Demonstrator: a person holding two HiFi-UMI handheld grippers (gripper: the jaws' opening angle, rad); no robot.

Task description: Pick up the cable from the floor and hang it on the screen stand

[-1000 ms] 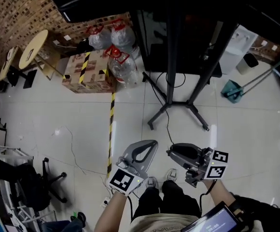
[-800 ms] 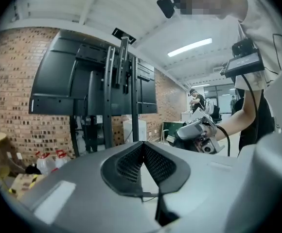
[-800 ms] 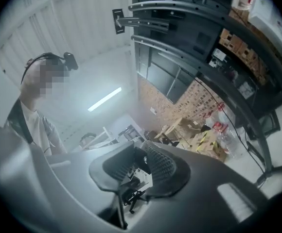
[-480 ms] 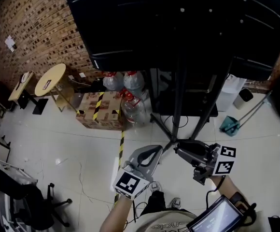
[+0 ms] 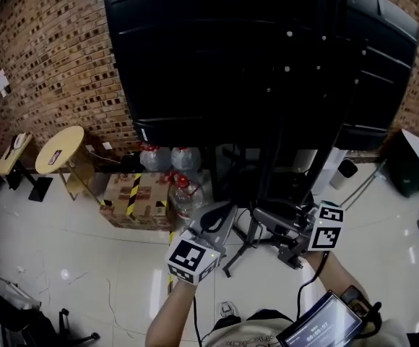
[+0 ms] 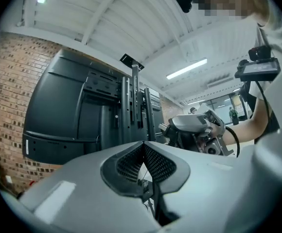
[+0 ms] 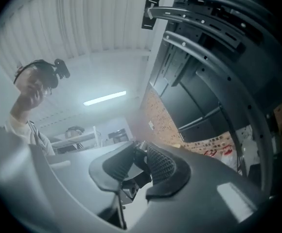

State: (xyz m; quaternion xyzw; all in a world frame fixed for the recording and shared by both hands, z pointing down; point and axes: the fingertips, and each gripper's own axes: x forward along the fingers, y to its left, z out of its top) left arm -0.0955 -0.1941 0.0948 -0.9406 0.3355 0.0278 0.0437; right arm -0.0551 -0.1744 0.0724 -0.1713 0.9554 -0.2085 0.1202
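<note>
Risk: cable, clamped btwn right gripper fingers, poss. slips off screen stand if released early; left gripper fingers together.

Dim, underexposed head view; fisheye gripper views lit by ceiling strips.

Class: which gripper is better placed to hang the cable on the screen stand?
Probably right. The right gripper pinches the dark cable and sits close beside the screen stand; the left gripper, jaws together, looks further from it.
</note>
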